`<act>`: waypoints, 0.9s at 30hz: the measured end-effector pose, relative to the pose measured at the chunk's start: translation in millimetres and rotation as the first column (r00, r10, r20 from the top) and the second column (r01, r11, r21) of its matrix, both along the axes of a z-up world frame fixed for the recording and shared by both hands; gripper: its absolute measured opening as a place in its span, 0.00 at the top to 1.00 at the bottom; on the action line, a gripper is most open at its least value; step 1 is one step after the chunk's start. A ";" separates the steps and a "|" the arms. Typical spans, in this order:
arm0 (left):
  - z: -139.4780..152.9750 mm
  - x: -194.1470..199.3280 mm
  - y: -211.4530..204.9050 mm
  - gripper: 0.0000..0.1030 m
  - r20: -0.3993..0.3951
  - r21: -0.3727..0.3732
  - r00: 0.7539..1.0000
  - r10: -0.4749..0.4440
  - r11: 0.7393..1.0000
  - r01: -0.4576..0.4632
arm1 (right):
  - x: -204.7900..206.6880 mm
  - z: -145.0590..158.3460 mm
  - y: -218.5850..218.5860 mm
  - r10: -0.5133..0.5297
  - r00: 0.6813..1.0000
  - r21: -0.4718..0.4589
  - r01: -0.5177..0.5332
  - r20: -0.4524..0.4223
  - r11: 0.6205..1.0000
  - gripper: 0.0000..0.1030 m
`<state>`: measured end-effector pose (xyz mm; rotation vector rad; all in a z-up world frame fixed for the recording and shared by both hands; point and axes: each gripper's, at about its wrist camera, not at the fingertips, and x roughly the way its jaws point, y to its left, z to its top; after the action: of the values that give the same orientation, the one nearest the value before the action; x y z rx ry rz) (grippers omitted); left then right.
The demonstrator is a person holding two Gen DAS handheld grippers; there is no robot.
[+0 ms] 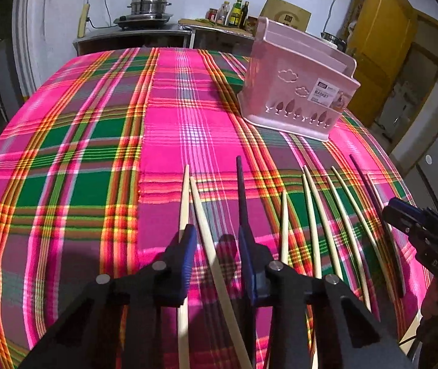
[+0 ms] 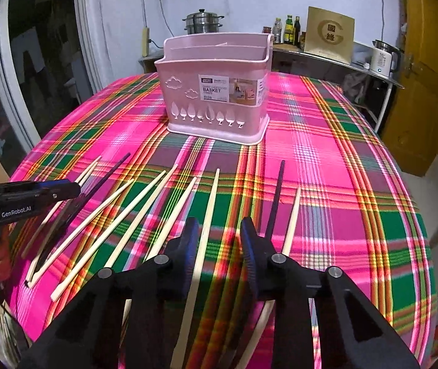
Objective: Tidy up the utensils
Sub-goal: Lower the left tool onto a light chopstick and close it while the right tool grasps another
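Observation:
Several pale wooden chopsticks and a few dark ones lie side by side on the plaid tablecloth [image 1: 96, 153]. My left gripper [image 1: 217, 240] is open, low over the cloth, with a pale chopstick [image 1: 209, 246] between its fingers. My right gripper [image 2: 219, 233] is open, with another pale chopstick [image 2: 205, 230] between its fingers; a dark chopstick [image 2: 275, 196] lies just to its right. The pink utensil basket [image 1: 295, 86] stands upright beyond the chopsticks, also in the right wrist view [image 2: 216, 89]. Each gripper shows in the other's view, the right one [image 1: 403, 215] and the left one [image 2: 62, 189].
Behind the table, a counter carries a steel steamer pot [image 1: 150, 3] on a stove, bottles [image 1: 234, 13], a brown box [image 2: 329, 33] and a white kettle [image 2: 383, 58]. A yellow door [image 2: 428, 77] is at the right. The table's edges fall away left and right.

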<state>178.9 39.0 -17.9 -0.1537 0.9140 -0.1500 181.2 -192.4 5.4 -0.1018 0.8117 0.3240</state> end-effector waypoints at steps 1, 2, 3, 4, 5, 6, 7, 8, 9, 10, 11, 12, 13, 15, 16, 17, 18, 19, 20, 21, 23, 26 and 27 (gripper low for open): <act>-1.3 2.5 -0.8 0.73 -0.006 0.008 1.000 0.001 1.000 -0.001 | 2.6 -1.0 0.8 0.002 1.000 0.000 -0.002 -0.007 1.000 0.74; -2.4 4.8 -1.5 0.74 -0.011 0.013 1.000 0.001 1.000 -0.001 | 6.3 -2.4 1.8 0.005 1.000 -0.002 -0.005 -0.014 1.000 0.74; -3.4 7.2 -1.5 0.74 -0.016 0.017 1.000 0.001 1.000 -0.001 | 9.3 -3.5 3.1 0.010 1.000 -0.005 -0.010 -0.020 1.000 0.74; -3.3 8.7 -1.9 0.75 -0.016 0.023 1.000 0.003 1.000 -0.002 | 12.5 -4.5 4.8 0.014 1.000 -0.009 -0.015 -0.026 1.000 0.74; -2.8 10.0 -2.3 0.75 -0.017 0.027 1.000 0.004 1.000 -0.004 | 15.9 -5.4 6.7 0.019 0.999 -0.013 -0.020 -0.031 1.000 0.75; -2.6 11.2 -2.5 0.75 -0.020 0.027 1.000 0.004 1.000 -0.004 | 19.4 -6.5 8.5 0.025 0.999 -0.014 -0.026 -0.038 1.000 0.75; -2.6 12.8 -2.2 0.76 -0.024 0.027 1.000 0.006 1.000 -0.005 | 23.0 -7.6 9.6 0.028 0.999 -0.012 -0.028 -0.046 1.000 0.75; -2.9 14.1 -2.2 0.78 -0.028 0.032 1.000 0.009 0.999 -0.008 | 25.6 -8.8 10.4 0.029 0.998 -0.010 -0.030 -0.057 1.000 0.75; -2.7 15.4 -2.3 0.79 -0.030 0.040 0.999 0.013 0.999 -0.012 | 28.6 -9.7 11.4 0.031 0.997 -0.009 -0.032 -0.067 0.999 0.76; -2.5 16.1 -2.5 0.79 -0.033 0.045 0.999 0.013 0.999 -0.012 | 31.7 -10.8 12.8 0.034 0.997 -0.010 -0.034 -0.074 0.999 0.76; -2.5 16.9 -3.0 0.80 -0.036 0.048 0.999 0.013 0.999 -0.011 | 34.6 -11.8 14.1 0.036 0.996 -0.015 -0.037 -0.081 0.999 0.76; -2.6 17.8 -3.1 0.80 -0.038 0.052 0.999 0.012 0.999 -0.010 | 37.0 -12.9 15.8 0.038 0.995 -0.020 -0.040 -0.087 0.999 0.76; -2.6 18.2 -3.5 0.81 -0.039 0.059 0.999 0.011 0.998 -0.008 | 39.5 -14.2 17.9 0.042 0.995 -0.025 -0.044 -0.093 0.999 0.77; -2.8 19.4 -4.6 0.81 -0.039 0.068 0.999 0.007 0.998 -0.005 | 45.1 -18.1 21.3 0.045 0.993 -0.032 -0.049 -0.112 0.998 0.78; -2.8 20.2 -4.8 0.81 -0.039 0.071 0.999 0.007 0.997 -0.004 | 47.0 -19.7 22.9 0.046 0.992 -0.033 -0.051 -0.117 0.998 0.78; -2.9 21.3 -5.1 0.81 -0.040 0.074 0.999 0.008 0.997 -0.005 | 48.8 -21.0 24.6 0.046 0.992 -0.037 -0.051 -0.120 0.998 0.78; -2.9 22.7 -5.3 0.81 -0.042 0.076 0.999 0.010 0.997 -0.006 | 50.6 -20.8 26.1 0.045 0.992 -0.043 -0.051 -0.116 0.998 0.79; -2.8 23.9 -5.7 0.81 -0.043 0.079 0.999 0.010 0.997 -0.006 | 51.8 -20.7 26.4 0.045 0.992 -0.045 -0.051 -0.117 0.998 0.79; -2.8 25.1 -6.5 0.81 -0.044 0.085 0.999 0.009 0.996 -0.005 | 53.8 -20.8 27.2 0.044 0.992 -0.046 -0.050 -0.119 0.998 0.79; -2.7 26.2 -7.5 0.82 -0.045 0.094 0.999 0.008 0.996 -0.003 | 56.1 -21.0 27.7 0.043 0.992 -0.048 -0.049 -0.120 0.998 0.79; -2.7 28.0 -10.0 0.82 -0.047 0.110 0.999 0.007 0.994 -0.001 | 59.6 -21.1 29.7 0.040 0.992 -0.058 -0.048 -0.122 0.997 0.80; -2.7 29.9 -13.6 0.82 -0.047 0.133 0.999 0.002 0.991 0.004 | 61.6 -21.7 30.0 0.037 0.992 -0.065 -0.045 -0.120 0.997 0.86; -2.6 30.6 -14.2 0.83 -0.048 0.139 0.999 0.001 0.990 0.006 | 62.4 -21.7 30.4 0.036 0.992 -0.067 -0.044 -0.120 0.997 0.90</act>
<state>209.5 24.8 -20.5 -0.0269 0.9692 -0.0851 243.5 -162.0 -16.4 -0.1648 0.9401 0.3421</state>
